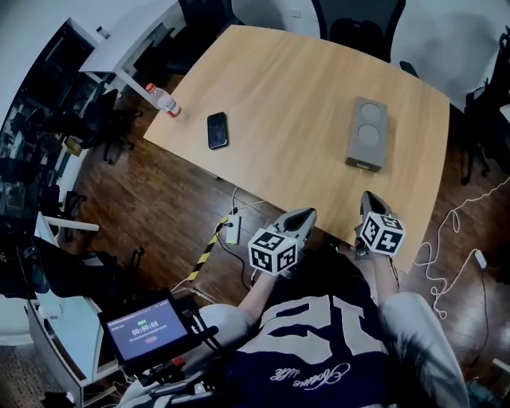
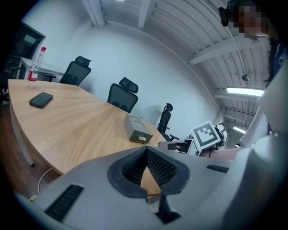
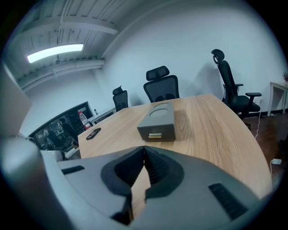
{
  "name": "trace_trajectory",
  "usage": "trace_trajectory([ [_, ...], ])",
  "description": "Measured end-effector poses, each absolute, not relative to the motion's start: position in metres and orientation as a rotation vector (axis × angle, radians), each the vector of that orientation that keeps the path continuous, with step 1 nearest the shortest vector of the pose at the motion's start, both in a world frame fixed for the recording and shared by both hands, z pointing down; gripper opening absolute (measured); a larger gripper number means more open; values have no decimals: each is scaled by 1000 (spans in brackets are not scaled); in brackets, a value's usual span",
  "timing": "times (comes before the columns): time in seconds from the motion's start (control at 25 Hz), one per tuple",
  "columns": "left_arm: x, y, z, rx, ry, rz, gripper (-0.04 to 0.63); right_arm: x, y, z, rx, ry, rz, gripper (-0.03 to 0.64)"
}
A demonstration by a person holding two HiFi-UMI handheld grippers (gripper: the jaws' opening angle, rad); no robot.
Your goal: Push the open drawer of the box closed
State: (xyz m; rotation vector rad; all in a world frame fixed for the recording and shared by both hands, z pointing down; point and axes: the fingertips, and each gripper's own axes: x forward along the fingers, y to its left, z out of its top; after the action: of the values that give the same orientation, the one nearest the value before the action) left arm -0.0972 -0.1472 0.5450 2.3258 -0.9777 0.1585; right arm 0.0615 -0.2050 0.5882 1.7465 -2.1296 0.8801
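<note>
A grey box [image 1: 366,133] with two round hollows in its lid lies on the right part of the wooden table [image 1: 287,88]. Its drawer front [image 3: 155,134] faces me; how far it stands out I cannot tell. My left gripper [image 1: 301,215] hangs shut and empty off the table's near edge, well short of the box [image 2: 138,130]. My right gripper [image 1: 369,197] is also shut with nothing in it. It hovers over the near edge, straight in front of the box [image 3: 157,123]. In each gripper view the ribbed pads meet at the tips, on the left [image 2: 146,149] and on the right [image 3: 144,149].
A black phone [image 1: 217,130] lies on the table's left part and a water bottle [image 1: 163,100] stands at its far left corner. Office chairs [image 1: 355,24] stand behind the table. Cables and a power strip [image 1: 233,229] lie on the floor below.
</note>
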Motion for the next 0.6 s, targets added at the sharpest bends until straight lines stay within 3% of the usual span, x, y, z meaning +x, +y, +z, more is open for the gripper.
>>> trace_trajectory([
  [0.6, 0, -109, 527, 2405, -812, 134, 2, 97, -91, 548, 1693, -2262, 875, -2],
])
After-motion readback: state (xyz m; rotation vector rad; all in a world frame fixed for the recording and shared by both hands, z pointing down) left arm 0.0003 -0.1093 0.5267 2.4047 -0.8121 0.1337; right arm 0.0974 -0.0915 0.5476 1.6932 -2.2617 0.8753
